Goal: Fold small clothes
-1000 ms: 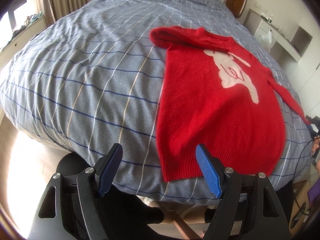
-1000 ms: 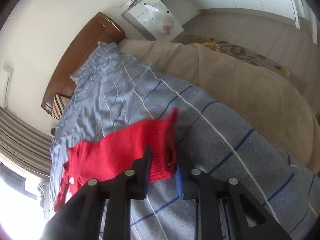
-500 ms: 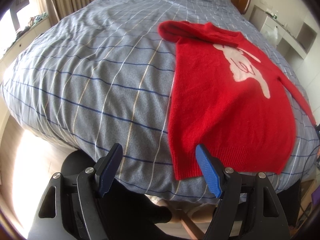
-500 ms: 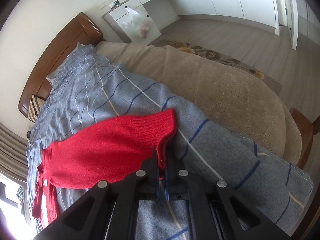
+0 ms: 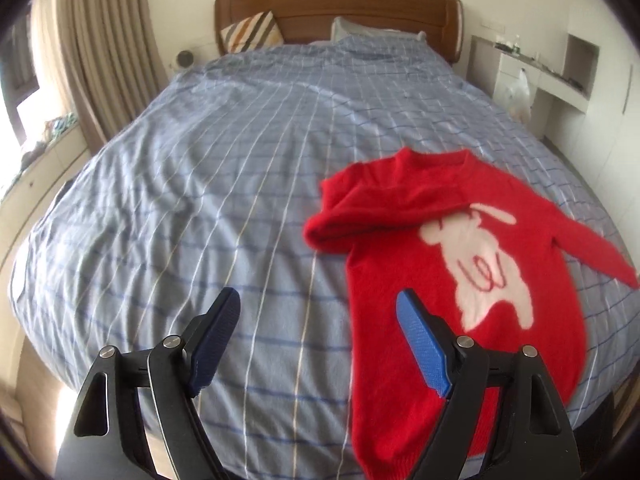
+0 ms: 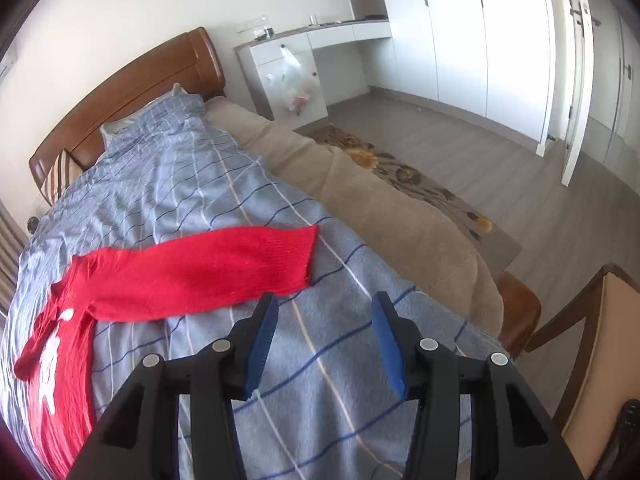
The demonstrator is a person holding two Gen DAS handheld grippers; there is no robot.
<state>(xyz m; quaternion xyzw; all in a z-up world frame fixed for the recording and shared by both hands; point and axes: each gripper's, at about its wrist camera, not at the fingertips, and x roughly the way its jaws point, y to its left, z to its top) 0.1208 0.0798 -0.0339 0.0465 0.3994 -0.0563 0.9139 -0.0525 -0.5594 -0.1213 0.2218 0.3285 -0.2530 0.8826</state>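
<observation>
The small red knitted sweater with a white animal figure on its chest [image 5: 460,280] lies flat on the blue checked bedspread [image 5: 224,184], ahead of and to the right of the left hand-held gripper [image 5: 316,328]. Its hem runs under that gripper's right blue pad, and its neck points toward the brown wooden headboard [image 5: 336,8]. One sleeve is folded across the chest; the other sleeve [image 6: 208,272] stretches out flat toward the right hand-held gripper [image 6: 324,340], its cuff lying just ahead of and left of the left pad, apart from it.

The left hand-held gripper stands wide apart and empty, its jaws having just been opening a little further, with only bedspread between them. The right hand-held gripper's jaws have just been opening and stand about halfway apart, with nothing between them but bedspread.

Left of the left gripper the bedspread is bare far up to the pillows. Right of the right gripper the bedspread ends at a beige blanket [image 6: 400,208] along the bed's side, then grey floor with a patterned rug [image 6: 436,192]. A wooden chair [image 6: 592,320] stands near its lower right.
</observation>
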